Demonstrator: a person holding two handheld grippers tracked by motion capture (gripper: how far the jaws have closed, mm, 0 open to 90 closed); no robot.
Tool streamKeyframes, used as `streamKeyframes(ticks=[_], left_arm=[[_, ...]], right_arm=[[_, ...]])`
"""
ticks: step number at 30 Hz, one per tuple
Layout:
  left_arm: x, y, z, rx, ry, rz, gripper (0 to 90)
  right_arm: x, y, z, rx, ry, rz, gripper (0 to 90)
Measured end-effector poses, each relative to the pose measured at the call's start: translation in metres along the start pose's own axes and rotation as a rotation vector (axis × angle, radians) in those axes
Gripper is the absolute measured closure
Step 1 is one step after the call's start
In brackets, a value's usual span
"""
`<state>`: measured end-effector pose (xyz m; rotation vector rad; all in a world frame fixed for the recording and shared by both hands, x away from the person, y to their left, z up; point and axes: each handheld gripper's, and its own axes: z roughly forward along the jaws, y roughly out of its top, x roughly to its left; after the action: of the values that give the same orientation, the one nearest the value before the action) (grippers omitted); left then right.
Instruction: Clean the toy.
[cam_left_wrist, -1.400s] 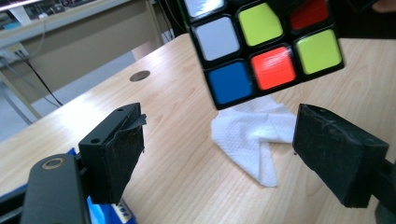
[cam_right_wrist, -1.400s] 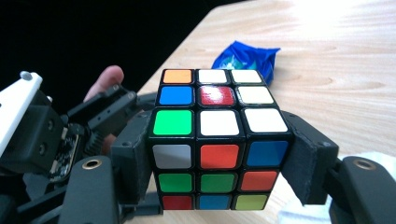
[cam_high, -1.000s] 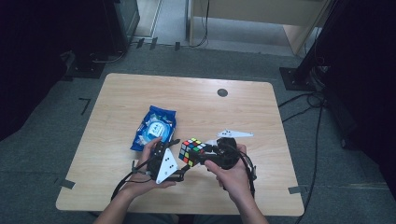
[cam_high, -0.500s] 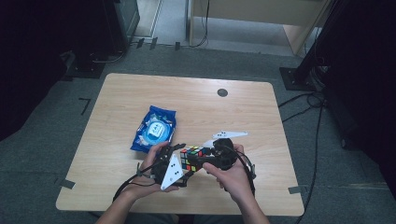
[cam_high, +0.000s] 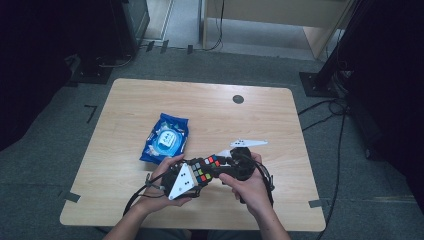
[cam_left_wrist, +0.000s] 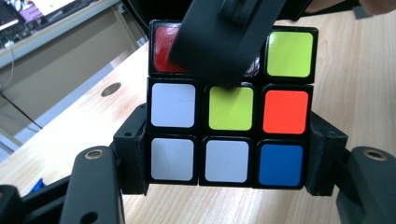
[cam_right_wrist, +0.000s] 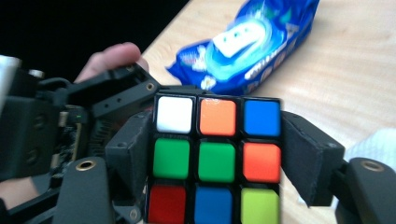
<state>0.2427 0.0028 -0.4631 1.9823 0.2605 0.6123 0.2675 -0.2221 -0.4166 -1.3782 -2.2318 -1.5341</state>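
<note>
A Rubik's cube (cam_high: 204, 169) is held just above the near part of the table between both grippers. In the left gripper view the cube (cam_left_wrist: 229, 126) sits between my left gripper's (cam_left_wrist: 229, 161) pads (cam_left_wrist: 133, 161), which press on its bottom layer. These jaws have just been closing onto the cube. A black jaw of the other gripper lies over the cube's top row. In the right gripper view my right gripper (cam_right_wrist: 215, 158) is shut on the cube (cam_right_wrist: 217, 161), pads on both sides. From above, the left gripper (cam_high: 197, 175) and right gripper (cam_high: 217, 164) face each other.
A blue pack of wet wipes (cam_high: 166, 138) lies on the wooden table (cam_high: 150, 100) just beyond the left hand, and appears as the wipes pack (cam_right_wrist: 252, 51) behind the cube. A round black grommet (cam_high: 238, 99) sits near the table's far edge. Cables trail off the near edge.
The two grippers have drawn closer together around the cube. The left jaws, wide a second ago, now sit against the cube's sides.
</note>
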Motion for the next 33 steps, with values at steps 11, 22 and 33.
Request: streamKeyframes(ticks=[11, 22, 33], left_arm=[[0.023, -0.011, -0.009, 0.020, 0.041, -0.099, 33.5], [0.023, -0.009, -0.010, 0.008, 0.019, -0.124, 33.6], [0.026, -0.007, -0.015, -0.017, 0.010, -0.156, 33.6]], right_arm=[[-0.032, -0.004, -0.019, -0.160, -0.235, -0.058, 38.2], [-0.072, -0.036, 0.027, 0.015, -0.521, -0.177, 37.9], [-0.080, -0.050, 0.041, 0.067, -0.578, -0.187, 54.9]])
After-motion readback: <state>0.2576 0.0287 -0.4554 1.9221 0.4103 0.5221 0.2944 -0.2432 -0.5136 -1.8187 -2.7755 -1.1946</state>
